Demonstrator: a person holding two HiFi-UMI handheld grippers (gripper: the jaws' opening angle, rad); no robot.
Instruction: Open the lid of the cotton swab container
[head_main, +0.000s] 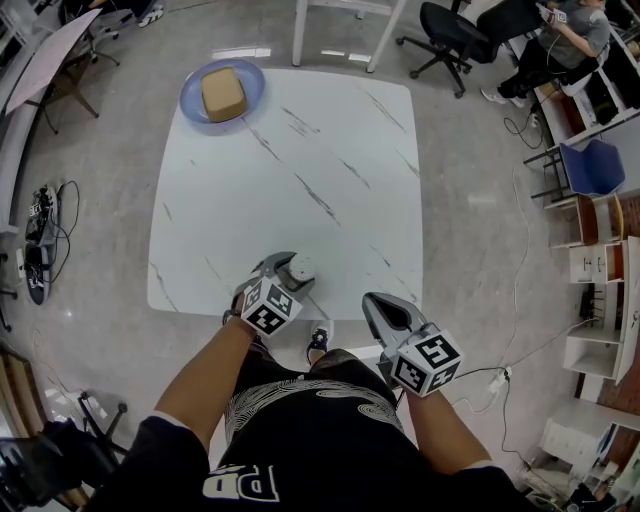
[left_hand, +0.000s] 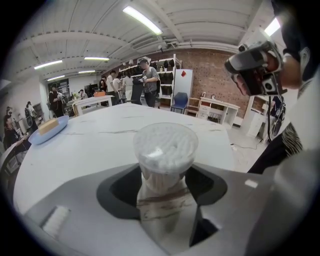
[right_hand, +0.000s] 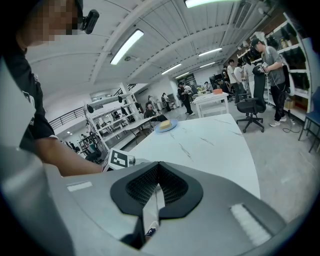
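Plate (head_main: 195, 108), blue and carrying a tan block (head_main: 223, 93), sits at the far left corner of the white marble table (head_main: 320, 170). Just inside the near edge, left of its middle, the left gripper (head_main: 285, 274) is clamped on the lower body of the clear cotton swab container (left_hand: 165, 150), which stands upright, packed with white swabs, its lid (left_hand: 165, 131) on. Just off the near edge, toward the right corner, the right gripper (head_main: 378, 304) hangs with its jaws pressed together on nothing.

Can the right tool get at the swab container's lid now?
Probably yes: the clear plastic cotton swab container's lid sits exposed above the left tool gripping it; the right tool is shut, nearby.
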